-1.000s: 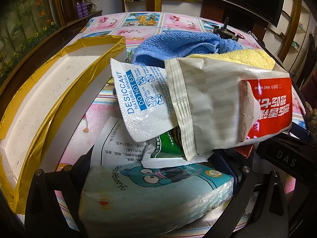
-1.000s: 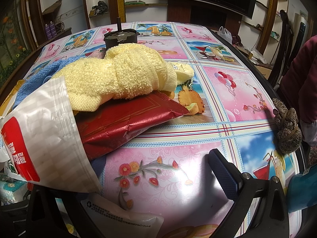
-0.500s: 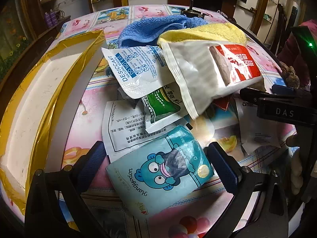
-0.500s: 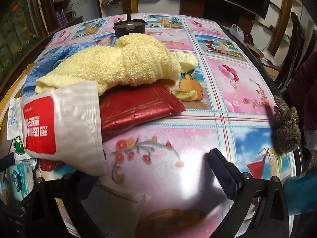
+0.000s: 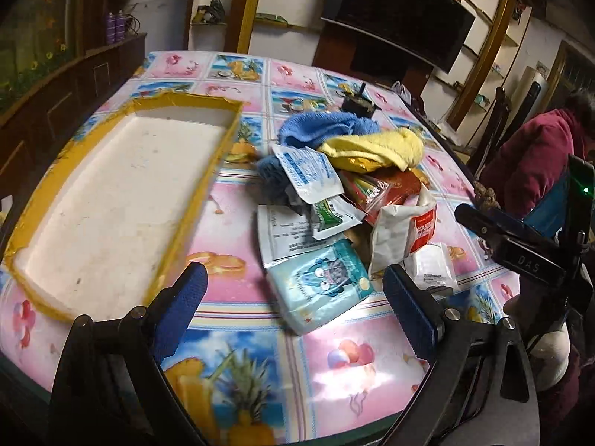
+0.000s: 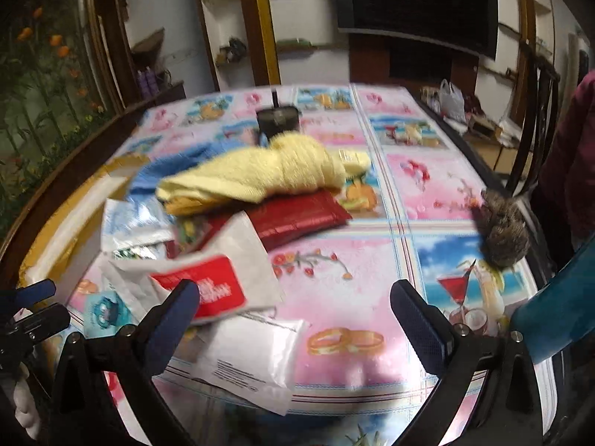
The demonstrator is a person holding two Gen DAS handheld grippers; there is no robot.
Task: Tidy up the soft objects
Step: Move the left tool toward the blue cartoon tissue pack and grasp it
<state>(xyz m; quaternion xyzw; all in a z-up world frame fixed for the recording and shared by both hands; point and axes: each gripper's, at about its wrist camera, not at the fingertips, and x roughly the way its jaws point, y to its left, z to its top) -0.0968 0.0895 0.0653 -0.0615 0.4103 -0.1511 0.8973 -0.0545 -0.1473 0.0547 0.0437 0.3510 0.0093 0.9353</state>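
Left wrist view: the left gripper (image 5: 293, 290) has its fingers wide apart but starting to draw together, nothing between them; the teal tissue pack (image 5: 321, 282) lies on the tabletop (image 5: 241, 204) just ahead, at the near edge of the pile. The right gripper (image 6: 293, 308) also stands with fingers spread and empty, near the red-label pouch (image 6: 208, 278) on the same pile. Behind the pile's front lie a desiccant sachet (image 5: 308, 176), a yellow towel (image 5: 375, 146) and a blue towel (image 5: 319, 128). The foam tray (image 5: 208, 186) sits left of the pile, empty. Best, I judge, to take the loose tissue pack first: come down square over it, close across its narrow sides, lift clear, then carry it left to the tray.
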